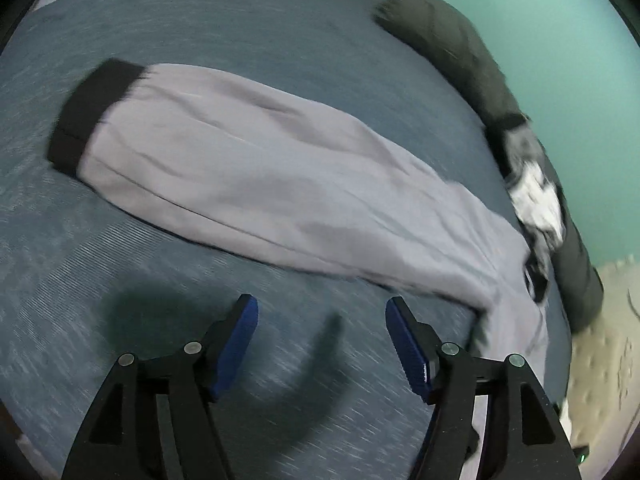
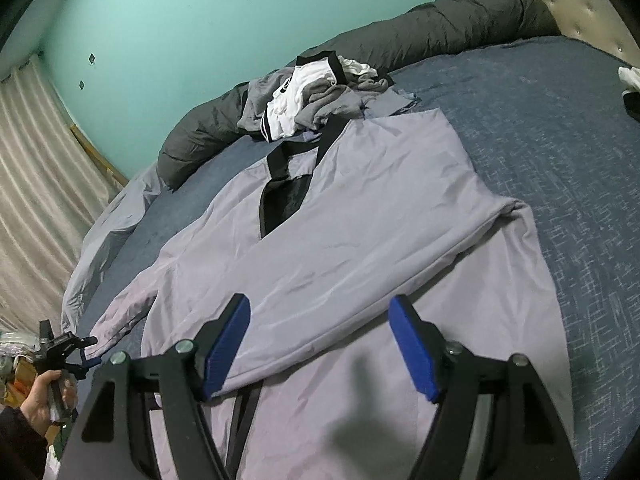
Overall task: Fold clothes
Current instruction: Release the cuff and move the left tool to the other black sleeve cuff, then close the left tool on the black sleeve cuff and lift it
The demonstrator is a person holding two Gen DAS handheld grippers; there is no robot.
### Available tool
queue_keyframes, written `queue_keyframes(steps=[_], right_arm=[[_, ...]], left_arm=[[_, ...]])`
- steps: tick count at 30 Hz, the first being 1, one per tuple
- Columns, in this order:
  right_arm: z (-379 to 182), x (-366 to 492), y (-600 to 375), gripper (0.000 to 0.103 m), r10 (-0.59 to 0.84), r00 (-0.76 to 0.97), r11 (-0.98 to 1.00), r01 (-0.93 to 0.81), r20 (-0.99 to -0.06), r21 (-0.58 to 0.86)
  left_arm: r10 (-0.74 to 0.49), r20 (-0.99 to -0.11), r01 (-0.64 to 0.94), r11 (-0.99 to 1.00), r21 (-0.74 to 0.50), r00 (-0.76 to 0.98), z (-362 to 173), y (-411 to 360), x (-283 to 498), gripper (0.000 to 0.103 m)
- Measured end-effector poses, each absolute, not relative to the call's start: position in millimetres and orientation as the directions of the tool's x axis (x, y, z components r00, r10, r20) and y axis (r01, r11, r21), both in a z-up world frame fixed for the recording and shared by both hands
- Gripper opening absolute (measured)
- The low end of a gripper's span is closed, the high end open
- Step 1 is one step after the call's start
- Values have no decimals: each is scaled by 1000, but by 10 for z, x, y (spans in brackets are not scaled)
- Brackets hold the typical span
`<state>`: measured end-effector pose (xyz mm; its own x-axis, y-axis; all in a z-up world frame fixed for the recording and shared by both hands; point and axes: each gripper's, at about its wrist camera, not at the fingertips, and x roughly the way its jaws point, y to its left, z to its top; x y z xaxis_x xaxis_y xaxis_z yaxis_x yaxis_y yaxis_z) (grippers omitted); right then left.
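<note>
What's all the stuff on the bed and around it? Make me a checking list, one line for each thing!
Surface: a bed with a blue patterned cover.
Job's things: a lilac top with black neck trim, spread flat; one sleeve with a black cuff stretches across the cover.
Clutter: a pile of grey, white and black clothes beyond the top; a rolled dark grey duvet along the far edge.
Grippers: left gripper open above bare cover; right gripper open above the top, nothing between its pads.
Cables: nothing seen.
Surroundings: turquoise wall, striped curtain, tufted headboard.
</note>
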<state>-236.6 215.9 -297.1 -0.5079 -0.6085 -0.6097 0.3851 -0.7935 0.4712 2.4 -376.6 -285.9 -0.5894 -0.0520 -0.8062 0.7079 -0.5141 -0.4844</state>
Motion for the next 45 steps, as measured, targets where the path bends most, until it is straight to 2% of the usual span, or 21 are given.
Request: queue_keyframes(steps=[7,11,29,31,32,33,36,45], right_arm=[[-3007,-2344,2105,73,-606,-498,-795,389,-620,465],[-3003,-2325,2065,73,-606,-497,-795,398,-620,457],[-3028,-2312,1986,73,-614,-484,-789,411,-623,458],[-3038,-2310,1981,73,-614,-482,-789,410,-625,458],[-3041,-2311,1978,73,-614,-481,-788,410,-625,459],[-3042,-2312,1975,73,-614,-481,-788,410,-626,459],[-3047,-2317,1967,73,-614,-479,-788,409,-627,460],[-3070,-2323,1982,73,-619,-474,-785,403,-627,471]], left_arm=[[-122,-793,754,-423,-503,-597,-2923,-4160,207,72],[-155,-788,775,-371,-512,-595,-2952,-4343,268,80],[-302,-767,821,-294,-490,-566,-2952,-4537,342,79],[-308,-761,814,-336,-474,-571,-2906,-4539,294,63],[-308,-758,809,-352,-470,-575,-2883,-4543,288,44],[-308,-755,804,-368,-466,-579,-2860,-4546,281,35],[-305,-744,787,-412,-460,-594,-2763,-4535,145,28],[-276,-672,682,-562,-468,-688,-2190,-4279,-143,16]])
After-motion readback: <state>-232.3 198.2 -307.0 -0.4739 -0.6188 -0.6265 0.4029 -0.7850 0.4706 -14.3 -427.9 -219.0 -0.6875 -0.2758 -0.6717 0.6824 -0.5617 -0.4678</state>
